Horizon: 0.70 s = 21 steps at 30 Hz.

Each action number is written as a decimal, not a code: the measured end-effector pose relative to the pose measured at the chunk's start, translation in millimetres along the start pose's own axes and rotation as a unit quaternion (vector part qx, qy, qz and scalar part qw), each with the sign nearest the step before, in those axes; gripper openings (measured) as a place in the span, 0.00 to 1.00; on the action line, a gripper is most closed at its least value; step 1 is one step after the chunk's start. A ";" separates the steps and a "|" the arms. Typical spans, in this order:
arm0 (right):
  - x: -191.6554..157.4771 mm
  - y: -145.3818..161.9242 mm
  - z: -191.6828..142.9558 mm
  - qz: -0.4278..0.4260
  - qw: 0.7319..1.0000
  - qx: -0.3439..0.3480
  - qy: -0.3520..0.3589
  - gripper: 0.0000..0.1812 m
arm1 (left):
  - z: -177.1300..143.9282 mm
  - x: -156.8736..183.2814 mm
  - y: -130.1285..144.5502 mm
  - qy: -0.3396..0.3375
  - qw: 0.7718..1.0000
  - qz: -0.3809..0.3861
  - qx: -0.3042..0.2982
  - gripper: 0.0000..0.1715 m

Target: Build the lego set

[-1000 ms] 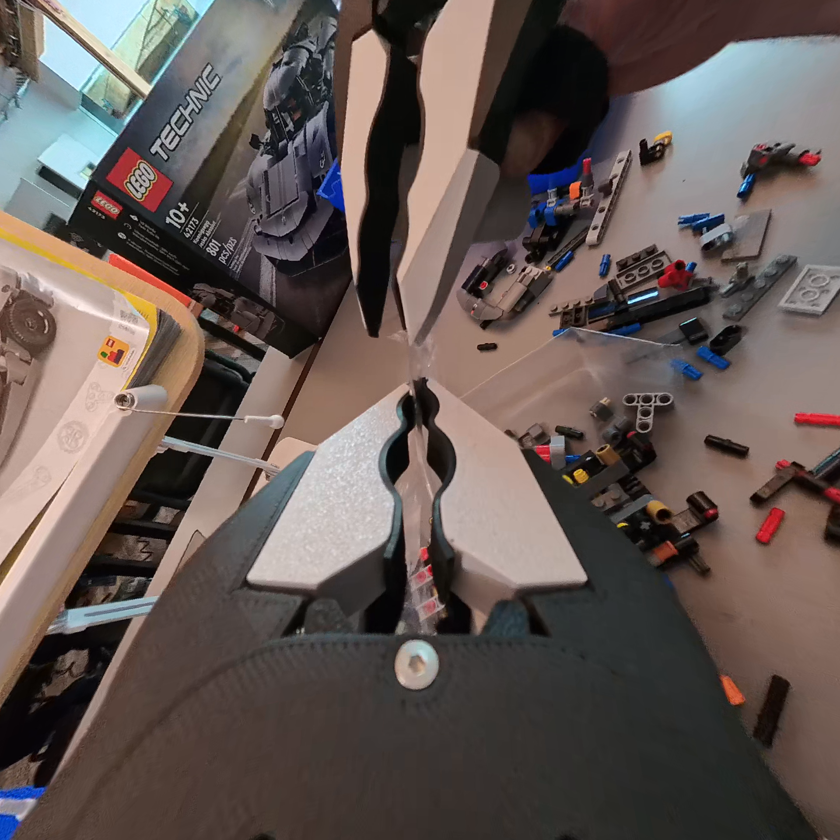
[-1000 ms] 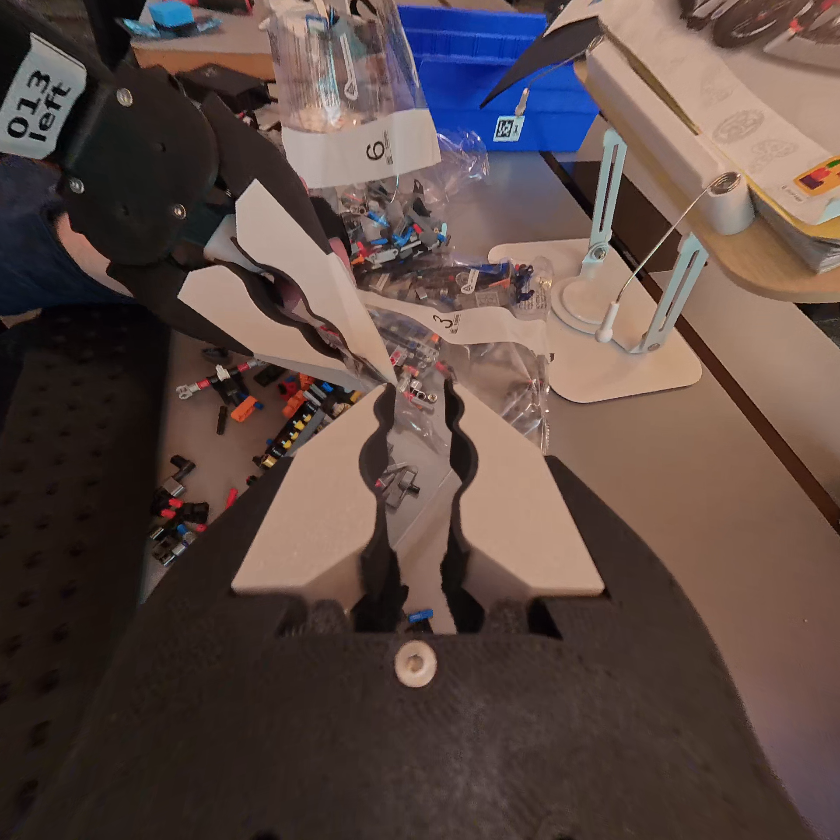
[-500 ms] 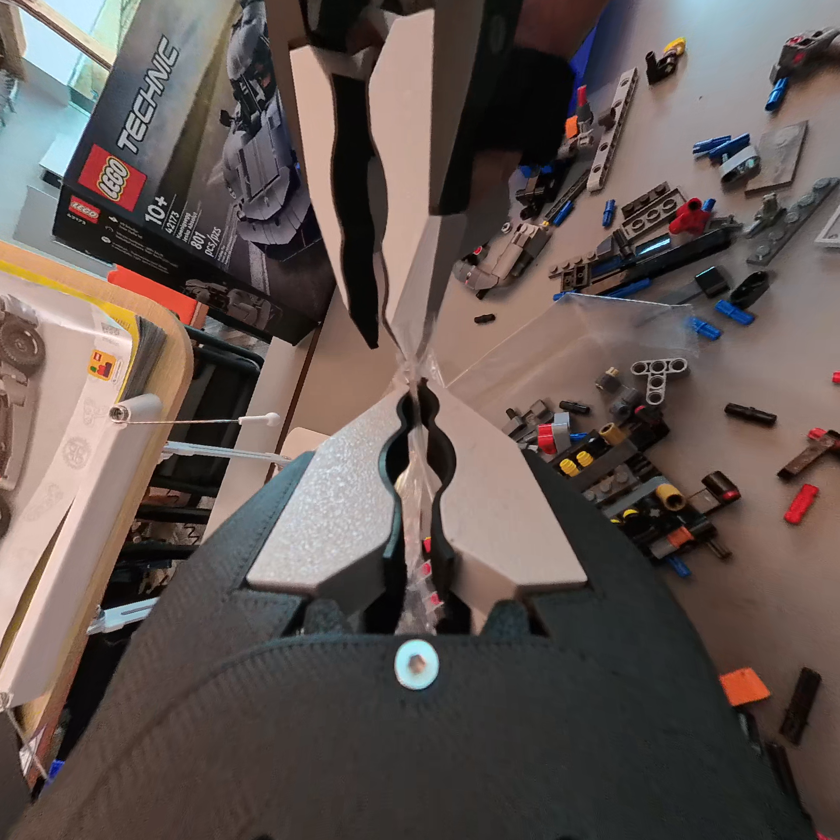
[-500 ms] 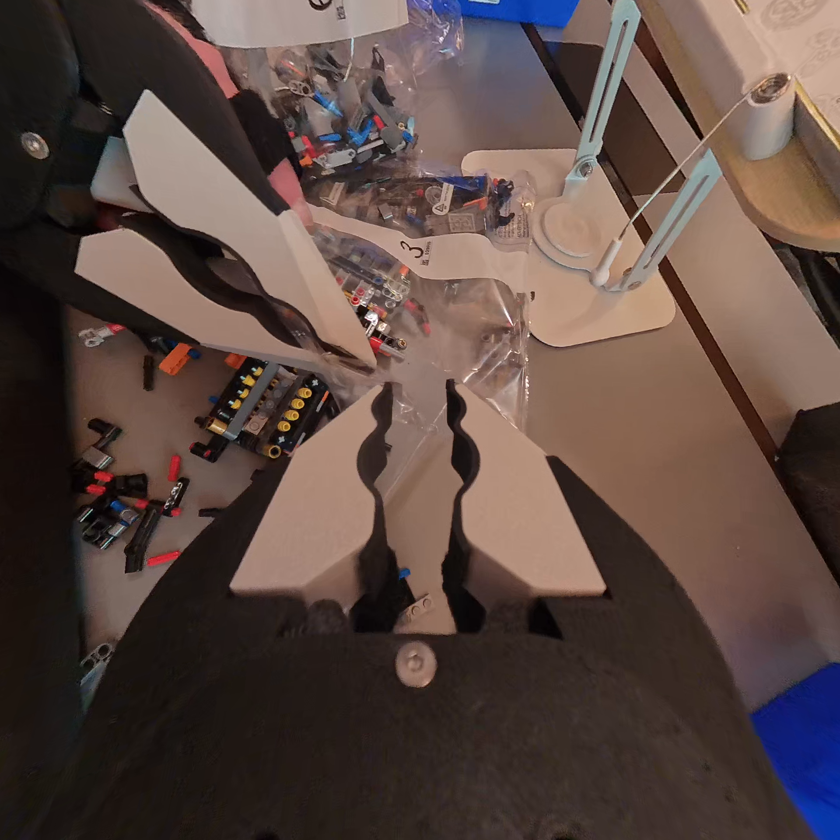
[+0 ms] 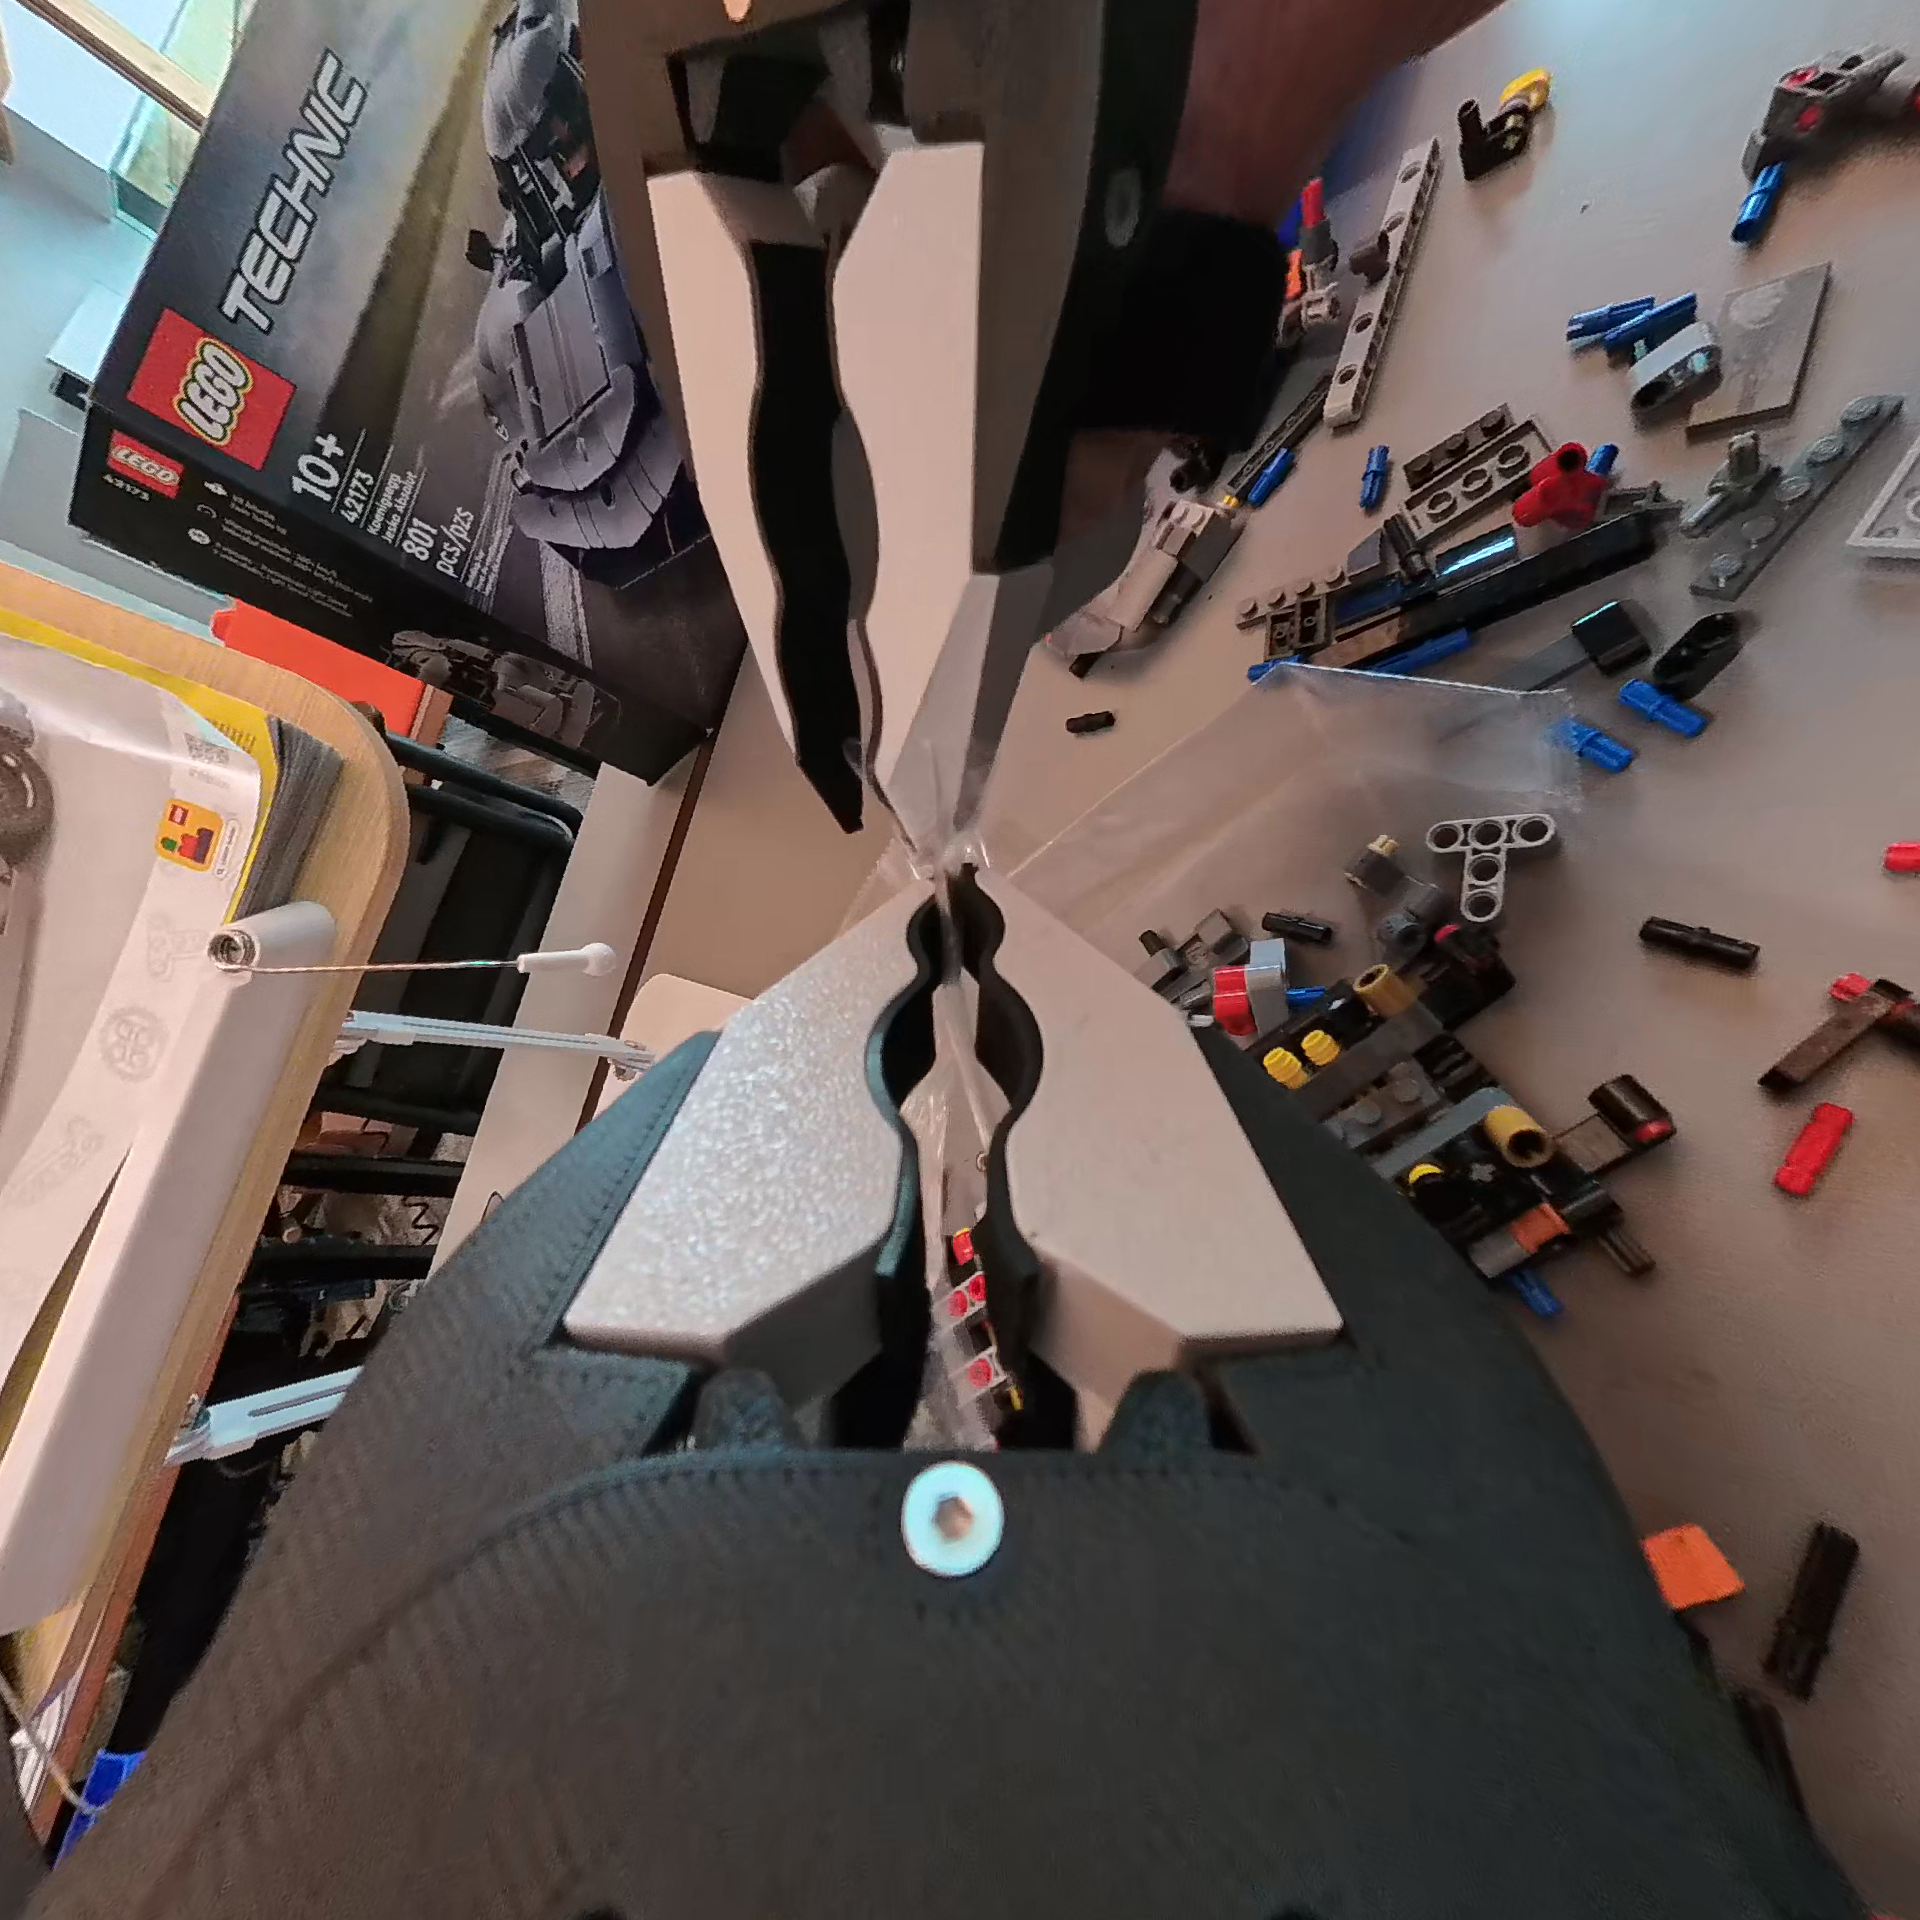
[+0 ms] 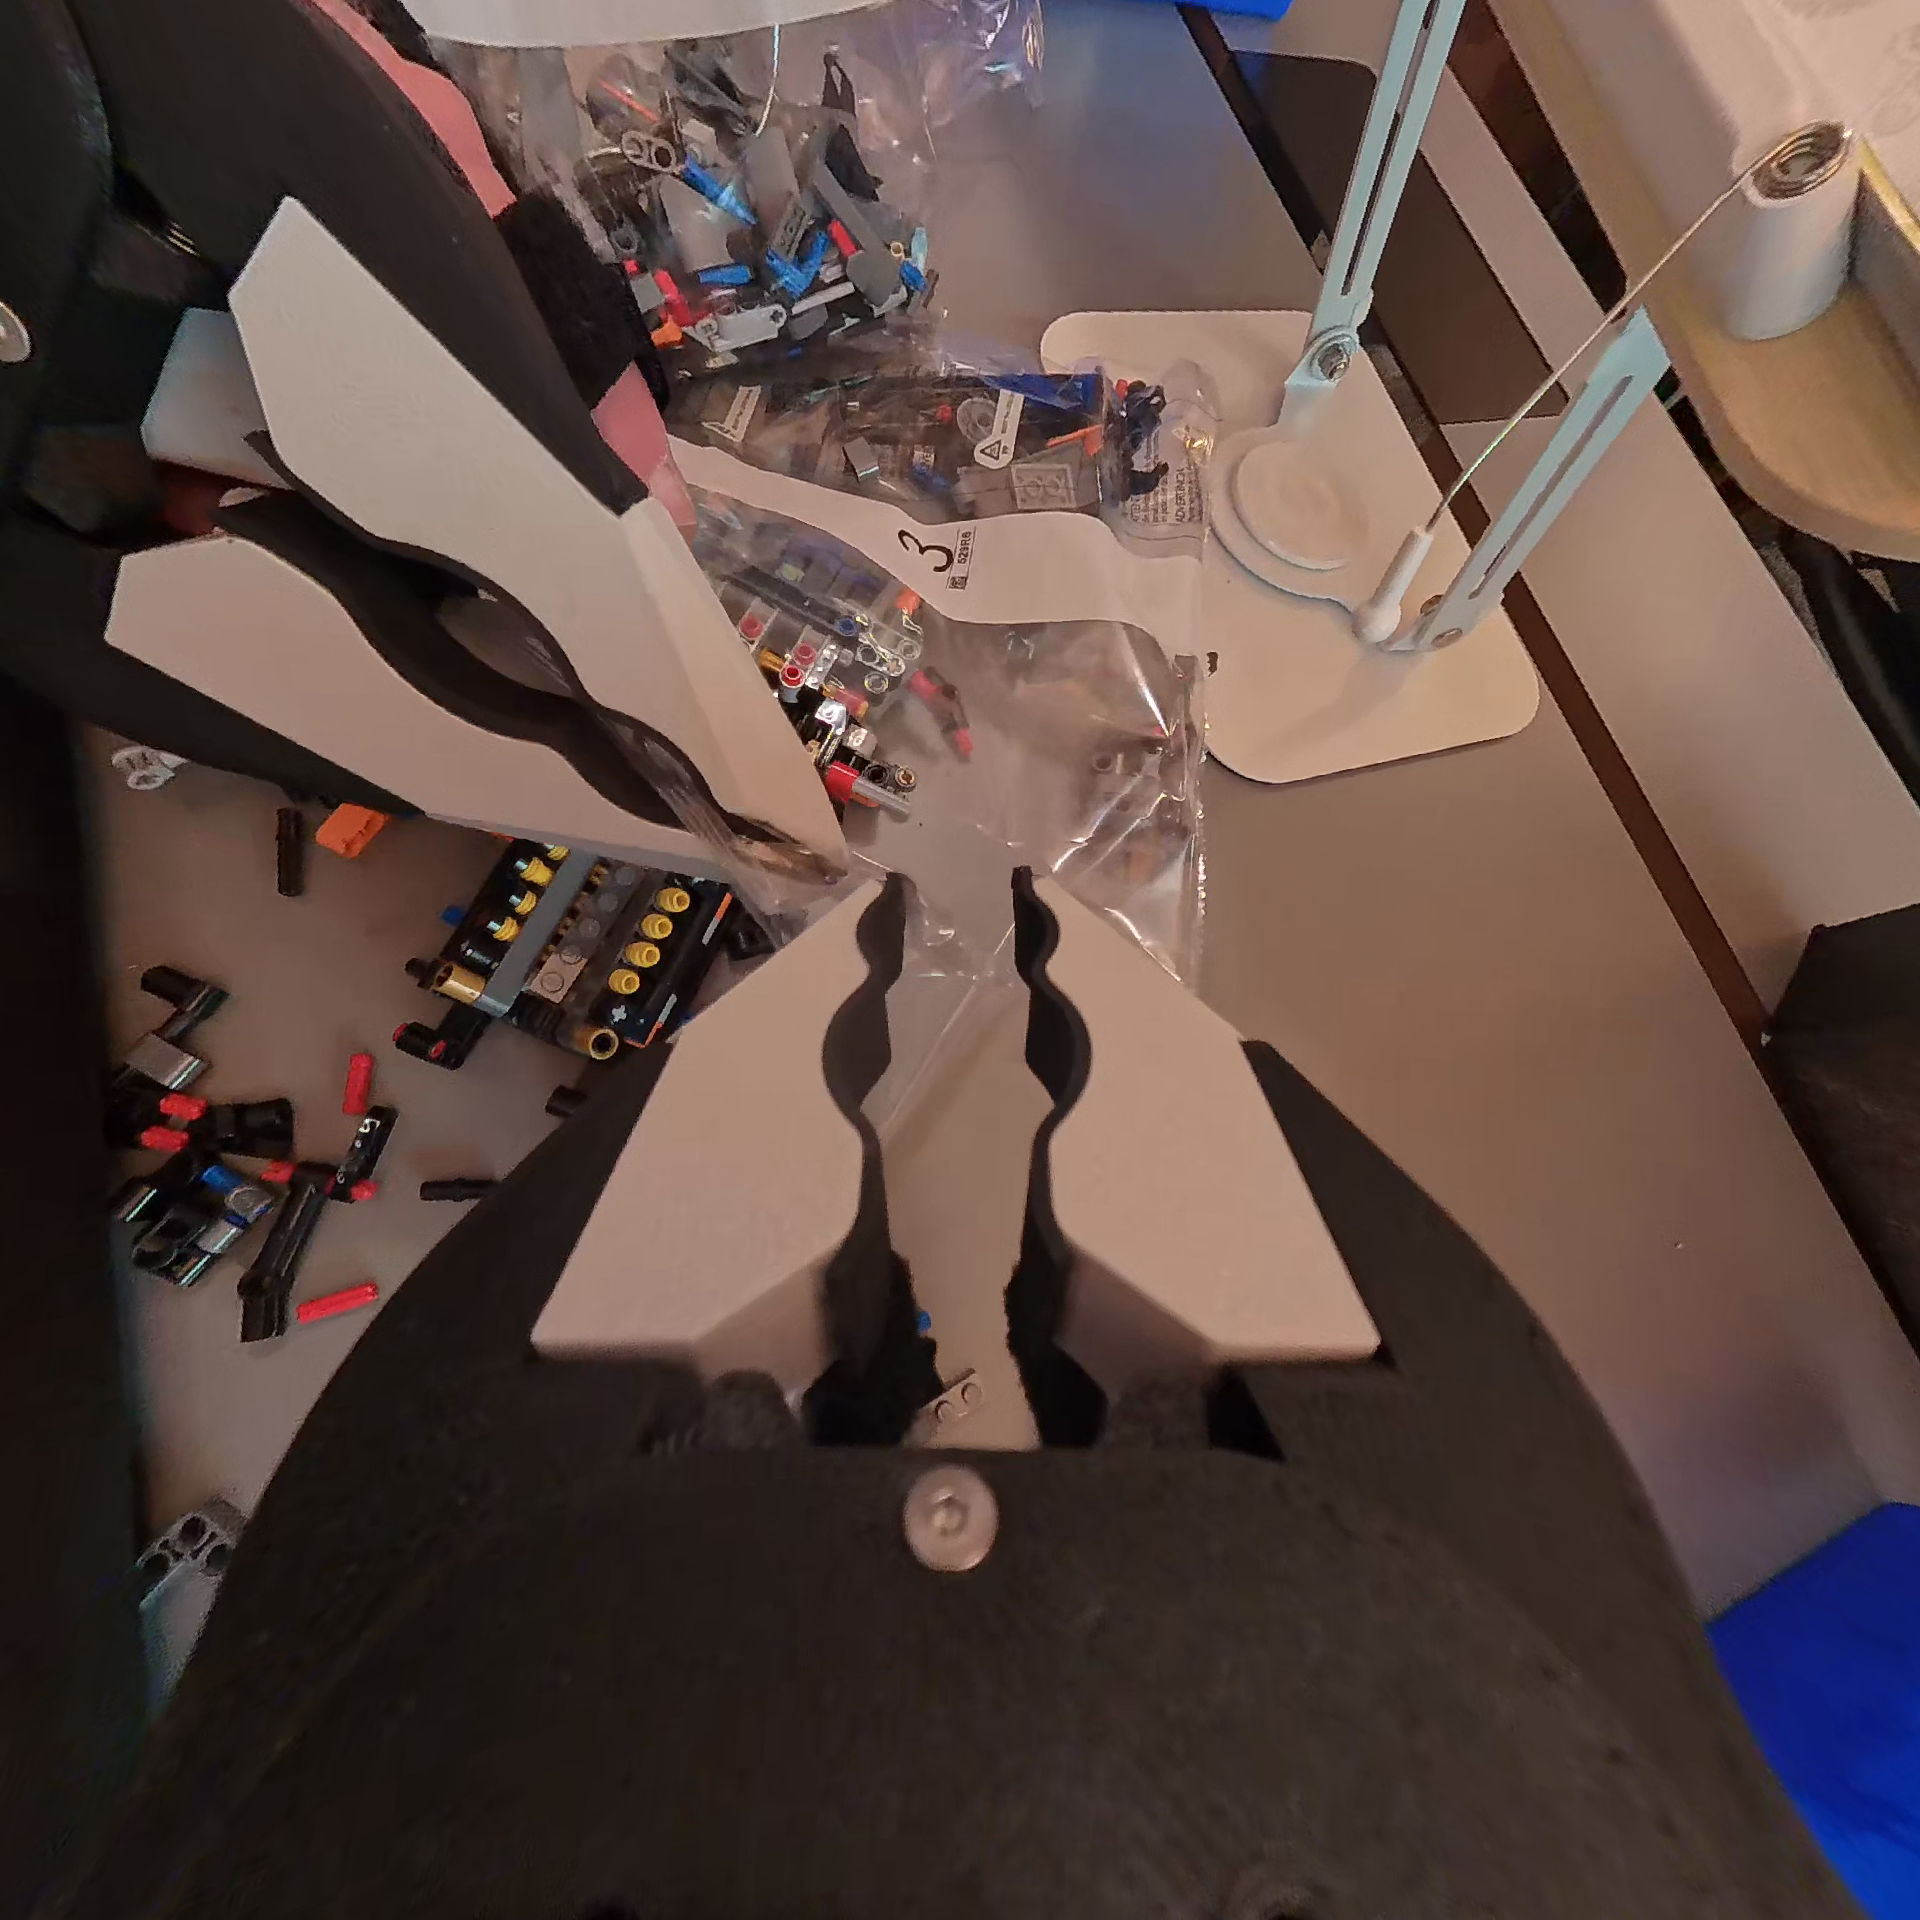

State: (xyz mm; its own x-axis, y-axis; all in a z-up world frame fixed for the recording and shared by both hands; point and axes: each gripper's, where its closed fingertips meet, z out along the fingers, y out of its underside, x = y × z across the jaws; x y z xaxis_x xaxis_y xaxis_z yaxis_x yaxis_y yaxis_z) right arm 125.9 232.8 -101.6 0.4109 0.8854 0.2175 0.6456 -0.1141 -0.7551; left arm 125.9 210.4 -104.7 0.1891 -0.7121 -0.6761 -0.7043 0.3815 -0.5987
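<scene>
Left wrist view: bag (image 5: 951, 1049) between tool (image 5: 951, 883) fingertips.

White stand (image 6: 1382, 665) on counter (image 6: 1455, 1039) to my right, flat base, two slotted pale-blue uprights. Wooden board (image 5: 312, 935) atop it, thin wire clip (image 5: 416, 966) with white tip across it. Blue bin (image 6: 1818, 1683) at near right corner. Window (image 5: 104, 83) upper left, beyond counter edge.

Printed with white lettering, small numbers and red logo squares, not repeated here: dark set box (image 5: 416, 364) behind the wooden book stand (image 5: 353, 790). Marked with a small coloured sticker: instruction booklet (image 5: 135, 935) on that stand. Bearing a dark numeral, fine print and warning triangles: clear parts bag (image 6: 1039, 551) just beside the stand's base.
</scene>
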 end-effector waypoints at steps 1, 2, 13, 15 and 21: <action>0.1 0.8 1.1 -0.001 1.000 -0.003 0.002 0.10 | 0.4 0.5 0.2 0.000 1.000 0.001 -0.002 0.00; 0.2 1.5 2.1 -0.002 1.000 -0.006 0.003 0.10 | 0.6 1.0 0.1 0.000 1.000 0.003 -0.002 0.00; 0.9 5.2 2.9 0.040 0.999 -0.002 -0.019 0.05 | -9.8 -7.8 -9.4 -0.018 1.000 -0.018 0.009 0.00; 2.5 1.1 -3.2 0.057 0.998 0.019 -0.031 0.04 | -15.7 -13.6 -14.5 -0.014 0.998 -0.051 0.031 0.00; 28.5 35.4 -2.2 0.076 0.996 -0.044 0.014 0.00 | -40.6 -30.2 -34.8 -0.016 0.989 -0.102 0.107 0.00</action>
State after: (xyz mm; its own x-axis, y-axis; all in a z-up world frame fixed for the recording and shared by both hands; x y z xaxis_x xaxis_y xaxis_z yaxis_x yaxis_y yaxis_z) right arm 161.8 253.0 -120.7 0.5255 0.8418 0.1233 0.6277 -0.2858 -0.7241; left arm 116.9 194.7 -46.0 0.3364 -0.7691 -0.5435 -0.4887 0.3508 -0.7989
